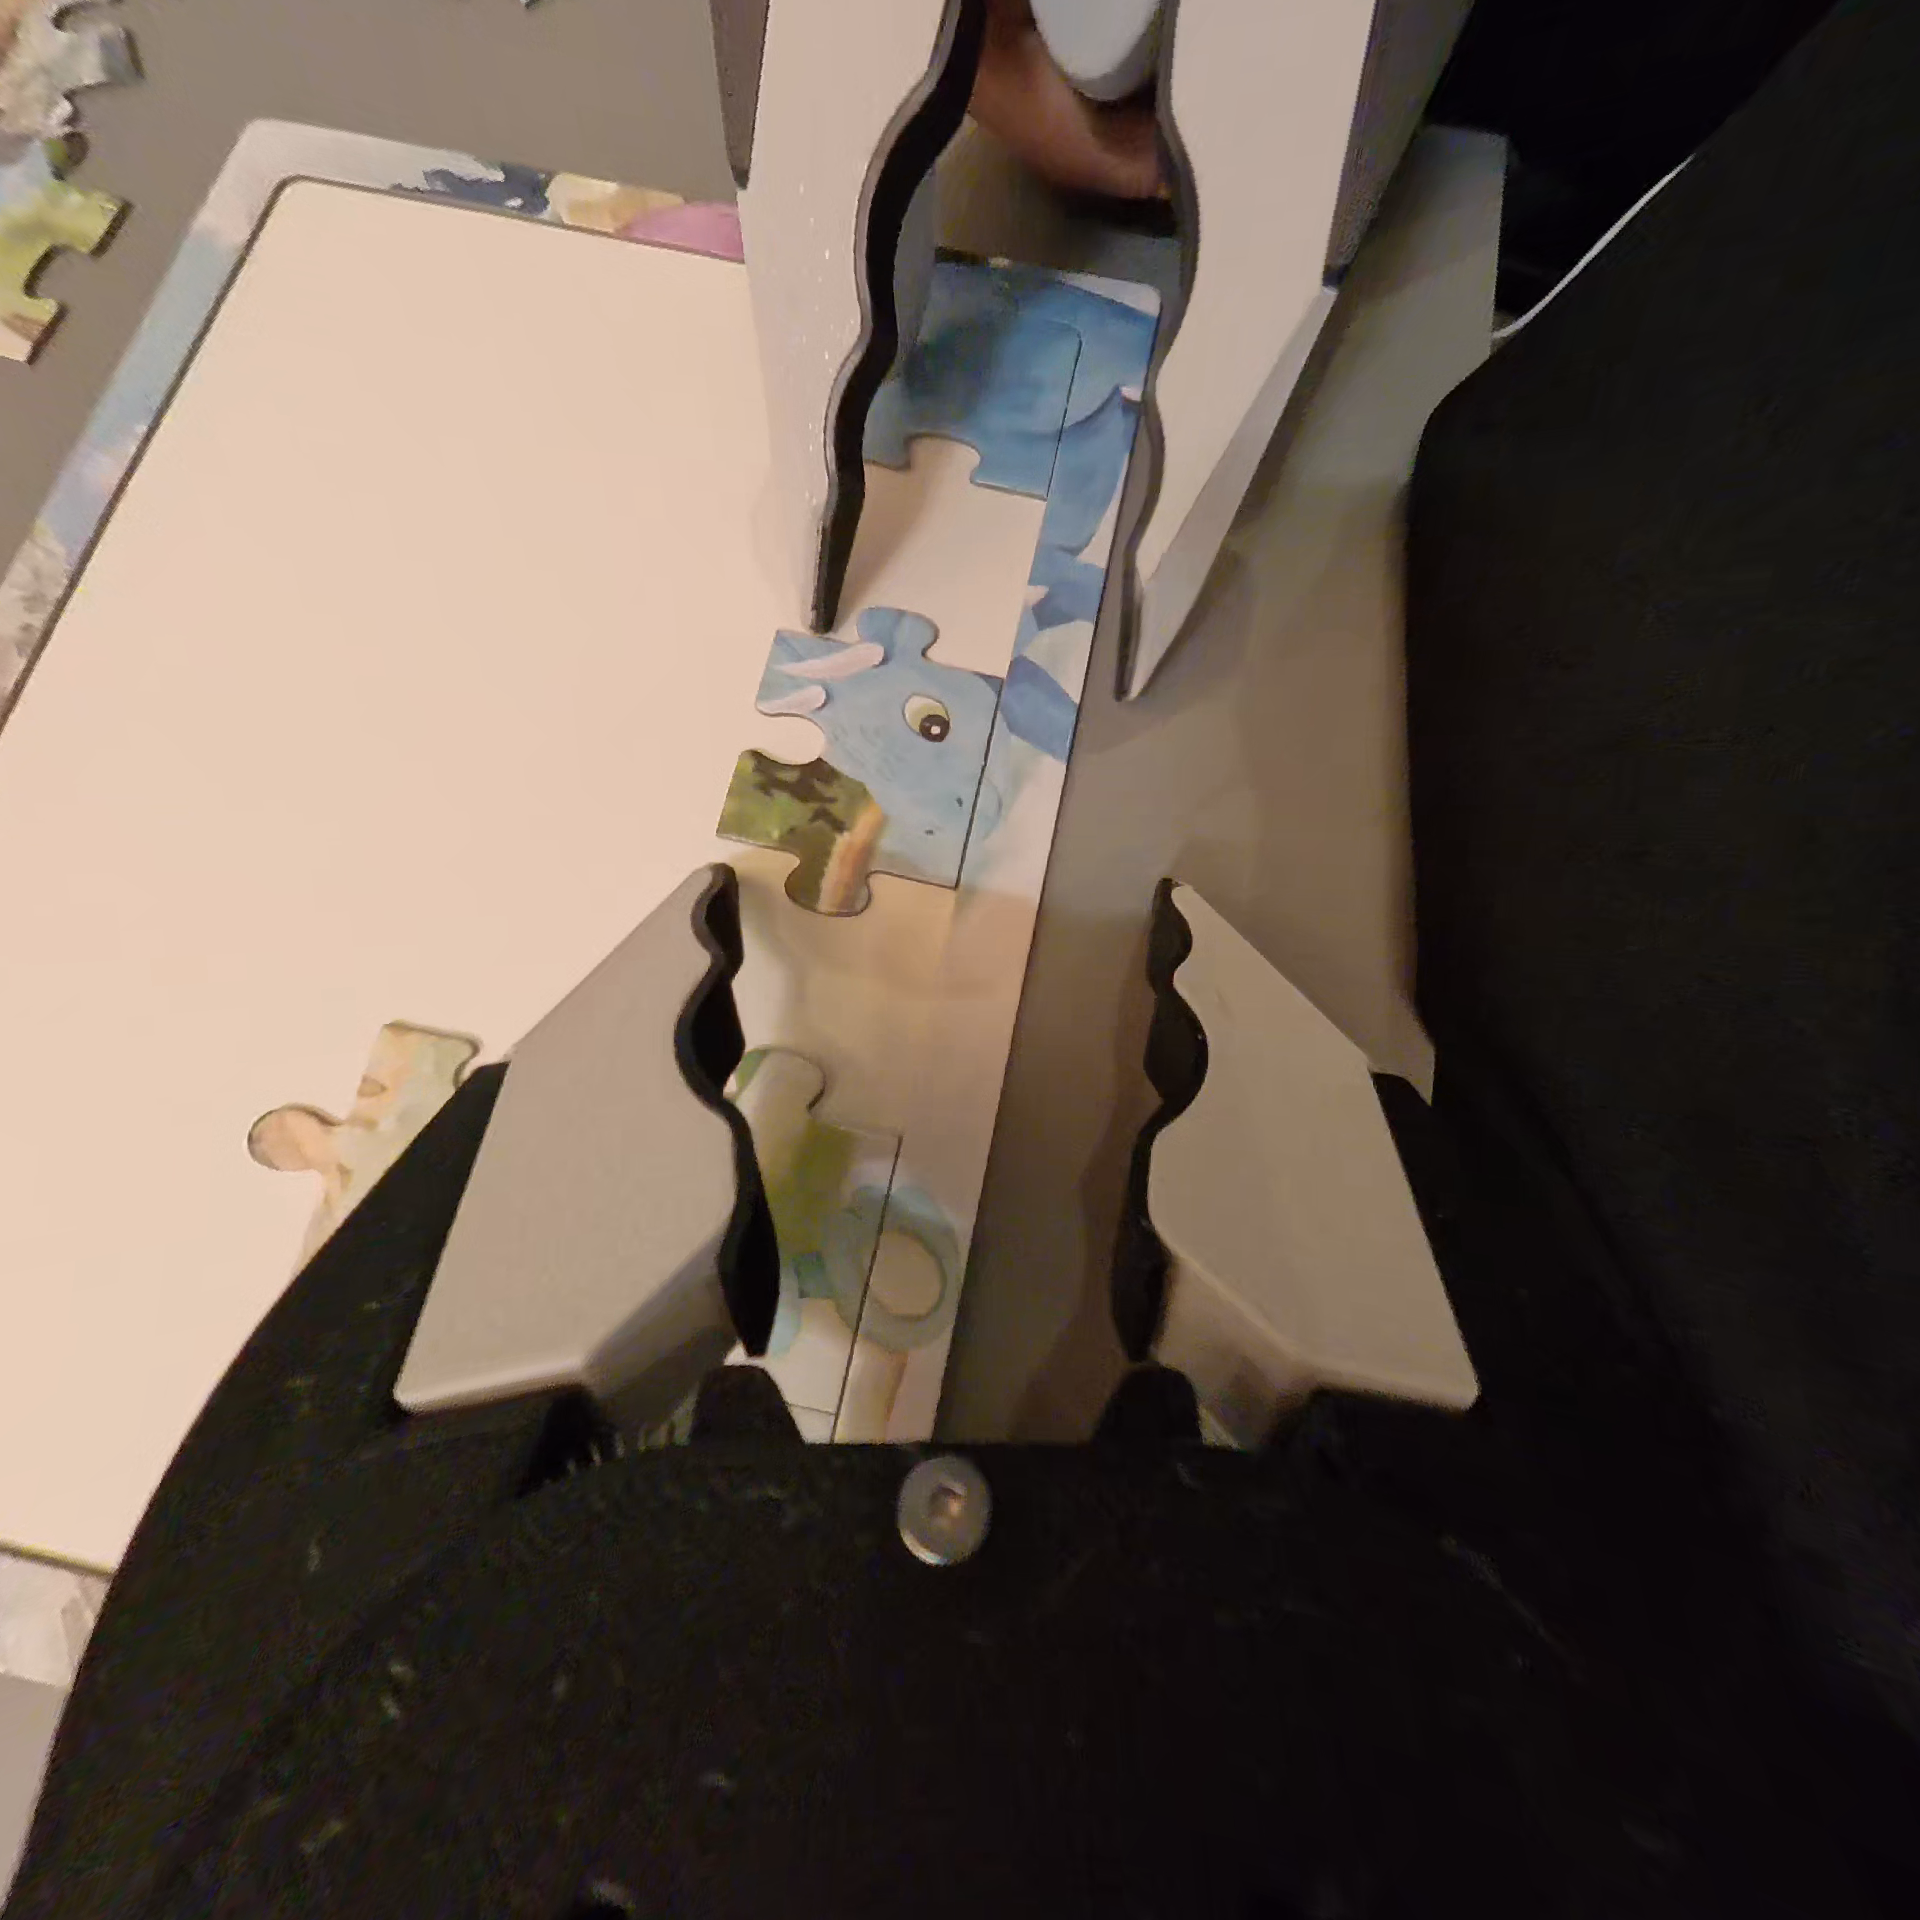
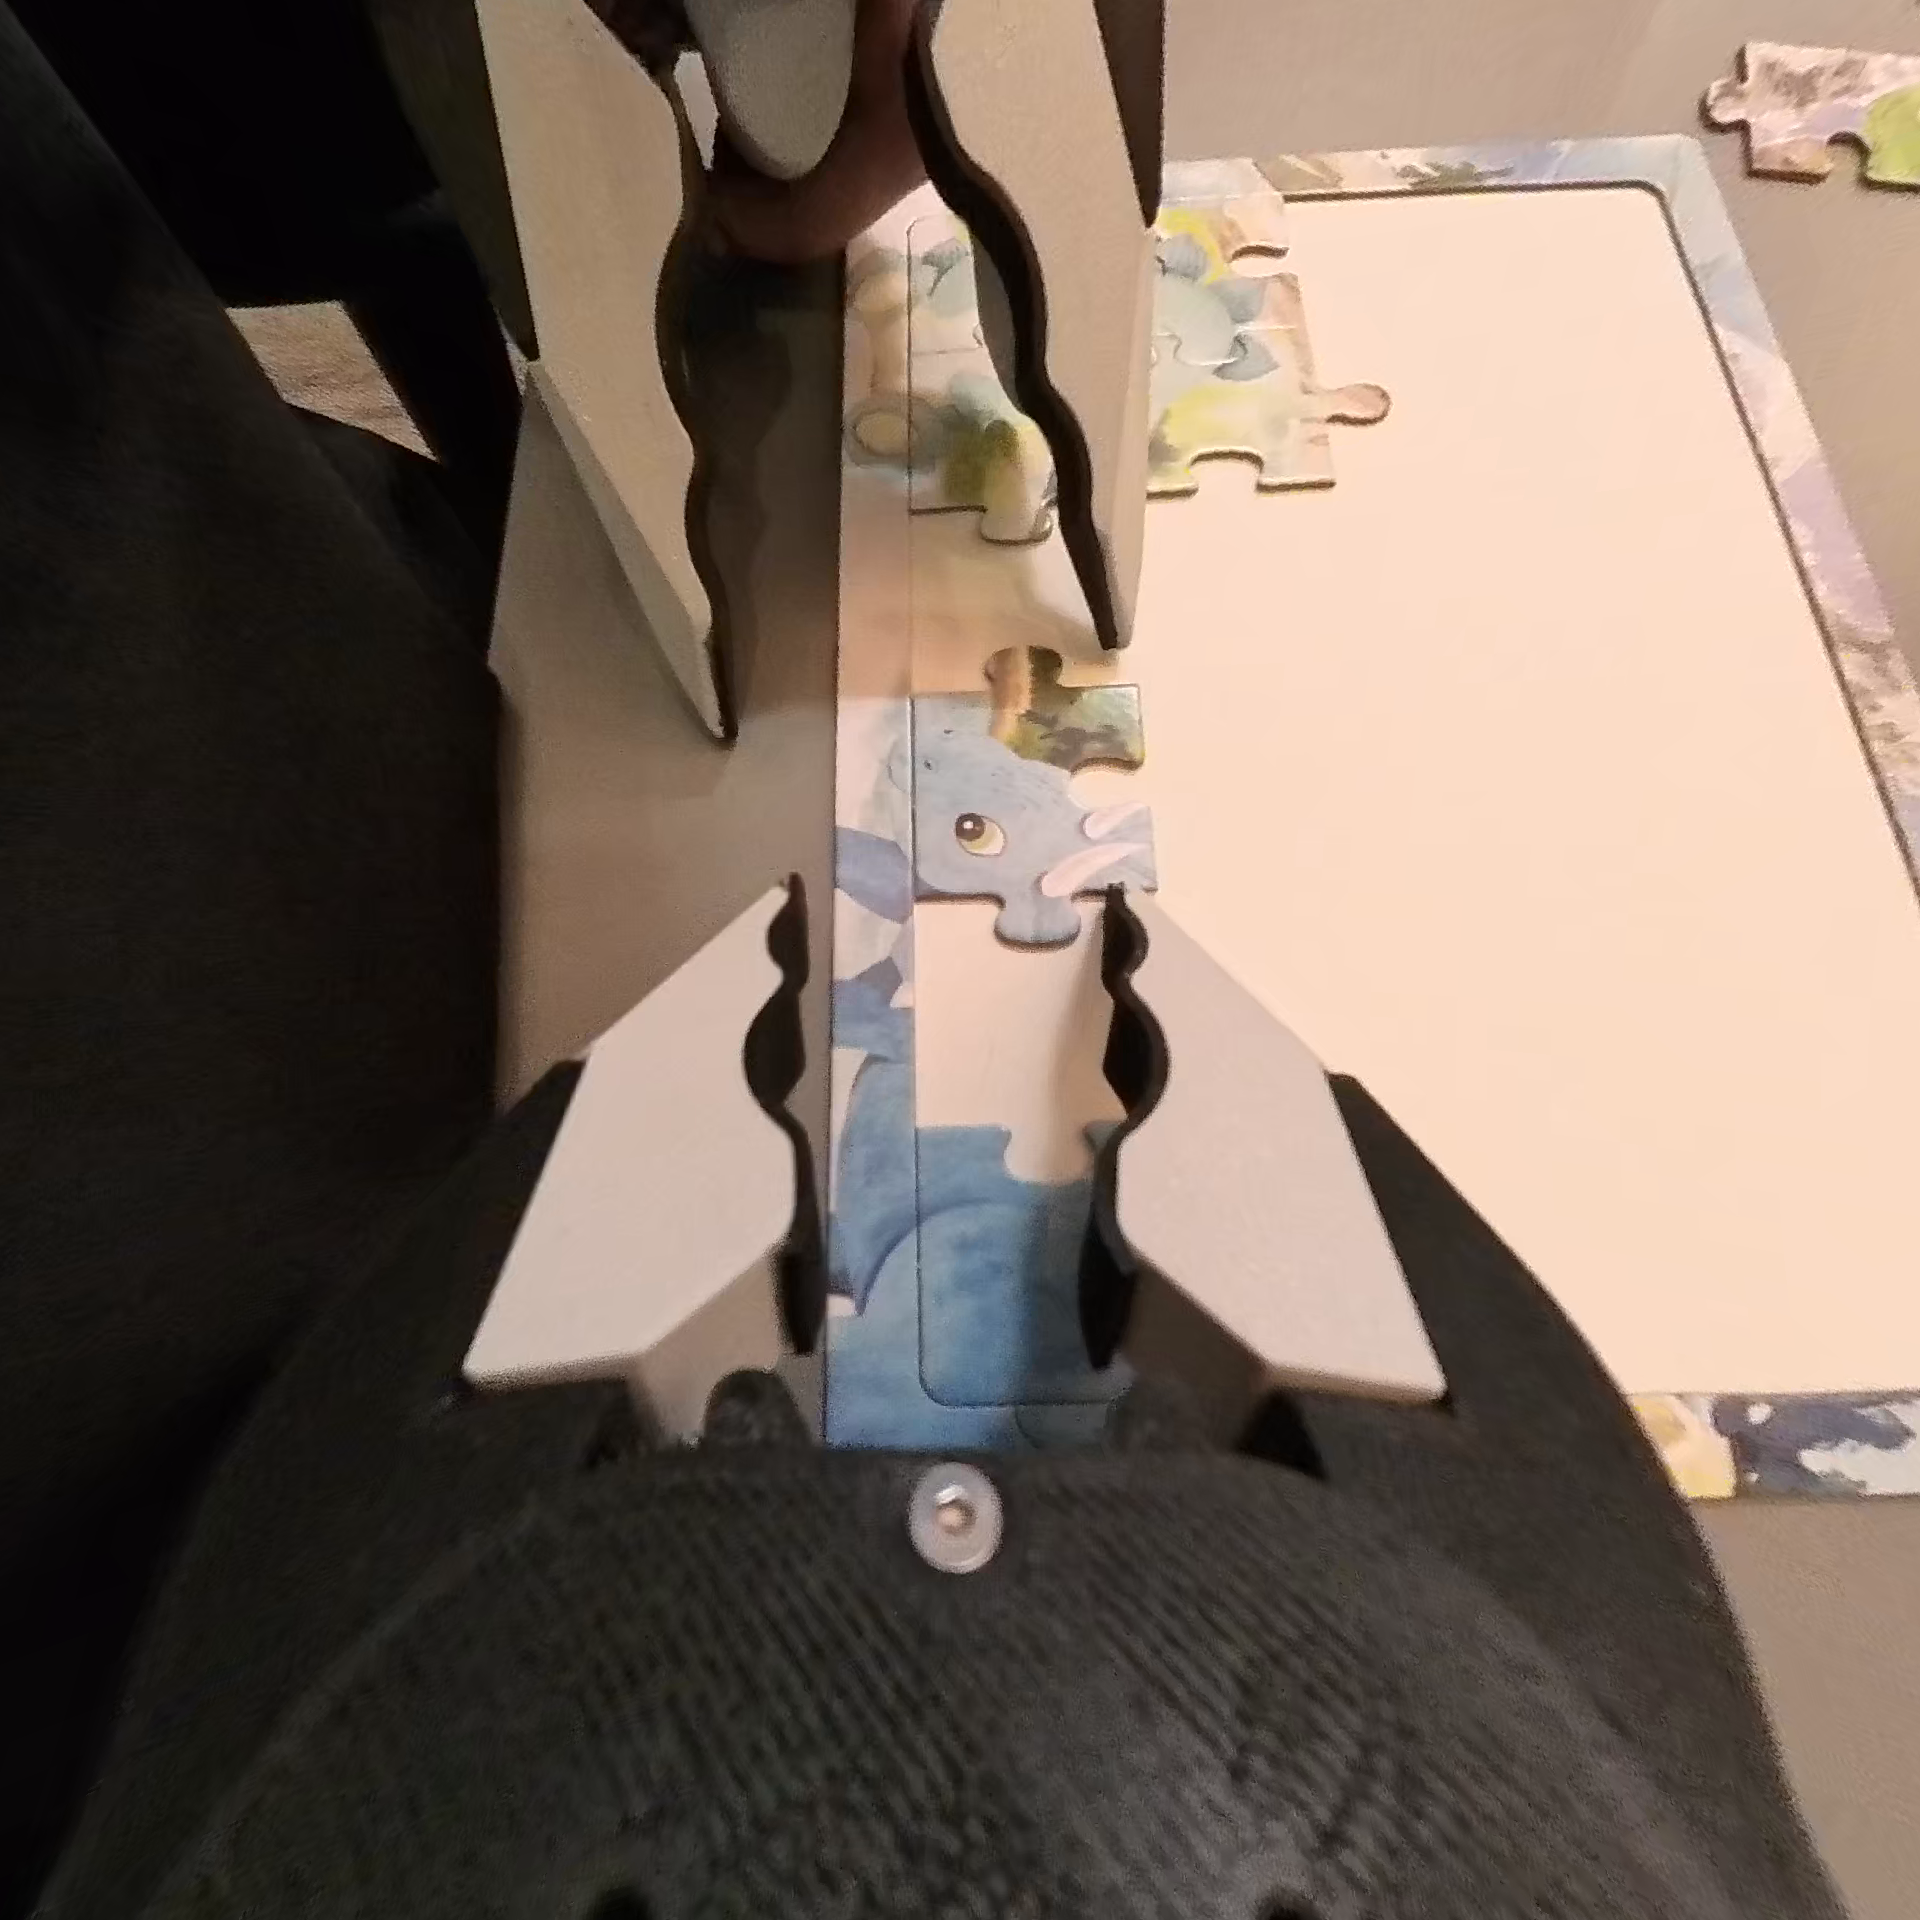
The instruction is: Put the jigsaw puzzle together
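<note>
The puzzle tray (image 1: pixel 364 623) has a bare white bed and a printed border. A piece with a blue dinosaur head (image 1: pixel 883 748) lies in the bed against the near border. A blue piece (image 1: pixel 997 395) sits in one corner and a green and pale blue piece (image 1: pixel 862 1226) towards the other. My left gripper (image 1: pixel 943 883) is open and empty, straddling the tray's border. My right gripper (image 2: pixel 956 888) is open and empty, facing it. One fingertip (image 2: pixel 1117 899) is at the head piece (image 2: pixel 997 821). The right gripper also shows in the left wrist view (image 1: pixel 977 655), and the left gripper in the right wrist view (image 2: pixel 914 681).
Loose pieces lie on the grey table beyond the tray (image 1: pixel 52 239) (image 2: pixel 1808 114). Several joined pieces (image 2: pixel 1226 343) fill a tray corner. A person's dark clothing (image 1: pixel 1662 935) borders the table on the near side. A hand (image 1: pixel 1060 135) shows behind the far gripper. My right fingertips sit around 5 cm from my left ones.
</note>
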A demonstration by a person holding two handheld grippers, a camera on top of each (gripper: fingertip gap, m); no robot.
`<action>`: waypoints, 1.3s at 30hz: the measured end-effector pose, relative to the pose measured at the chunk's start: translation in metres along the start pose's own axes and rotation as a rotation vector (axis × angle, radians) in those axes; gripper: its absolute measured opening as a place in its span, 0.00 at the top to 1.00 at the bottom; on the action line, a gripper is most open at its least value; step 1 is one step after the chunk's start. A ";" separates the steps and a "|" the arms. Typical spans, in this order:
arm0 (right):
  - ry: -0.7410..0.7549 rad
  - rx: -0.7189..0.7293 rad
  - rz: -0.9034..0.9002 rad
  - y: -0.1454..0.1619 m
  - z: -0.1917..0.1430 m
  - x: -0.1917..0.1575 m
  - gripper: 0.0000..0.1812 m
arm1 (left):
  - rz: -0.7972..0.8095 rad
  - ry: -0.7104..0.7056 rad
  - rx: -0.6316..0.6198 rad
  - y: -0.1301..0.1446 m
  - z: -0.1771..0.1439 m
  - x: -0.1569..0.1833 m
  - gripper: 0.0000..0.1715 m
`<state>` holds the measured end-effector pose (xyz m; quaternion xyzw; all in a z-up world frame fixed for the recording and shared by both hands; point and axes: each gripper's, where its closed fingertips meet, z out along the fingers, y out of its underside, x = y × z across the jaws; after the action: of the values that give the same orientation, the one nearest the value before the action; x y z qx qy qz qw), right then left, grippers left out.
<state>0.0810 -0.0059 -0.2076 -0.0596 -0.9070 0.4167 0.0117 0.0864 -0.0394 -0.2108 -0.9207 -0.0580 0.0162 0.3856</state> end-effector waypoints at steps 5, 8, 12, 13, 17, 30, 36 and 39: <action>0.015 0.000 0.009 0.000 0.000 0.003 0.73 | -0.001 0.001 -0.005 0.001 0.000 0.000 0.59; 0.012 0.001 0.005 0.000 -0.001 0.002 0.75 | -0.006 -0.003 -0.003 0.001 -0.001 0.000 0.62; 0.005 0.001 -0.001 0.000 -0.001 0.000 0.76 | -0.016 -0.013 -0.001 0.002 -0.001 -0.002 0.67; 0.005 0.001 -0.002 0.000 -0.001 0.000 0.76 | -0.015 -0.015 -0.001 0.002 -0.002 -0.002 0.68; 0.004 0.002 0.001 0.000 -0.001 0.000 0.77 | -0.015 -0.018 -0.001 0.002 -0.001 -0.003 0.69; -0.005 0.004 0.000 0.000 -0.001 -0.001 0.80 | -0.011 -0.021 0.001 0.002 -0.002 -0.002 0.73; -0.037 0.004 0.011 0.000 -0.002 -0.006 0.75 | -0.010 -0.022 -0.001 0.002 -0.001 -0.003 0.73; -0.023 0.001 0.005 0.000 -0.001 -0.004 0.76 | -0.010 -0.022 -0.001 0.002 -0.001 -0.003 0.73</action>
<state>0.0856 -0.0053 -0.2071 -0.0570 -0.9067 0.4180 0.0004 0.0841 -0.0420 -0.2114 -0.9204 -0.0669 0.0245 0.3843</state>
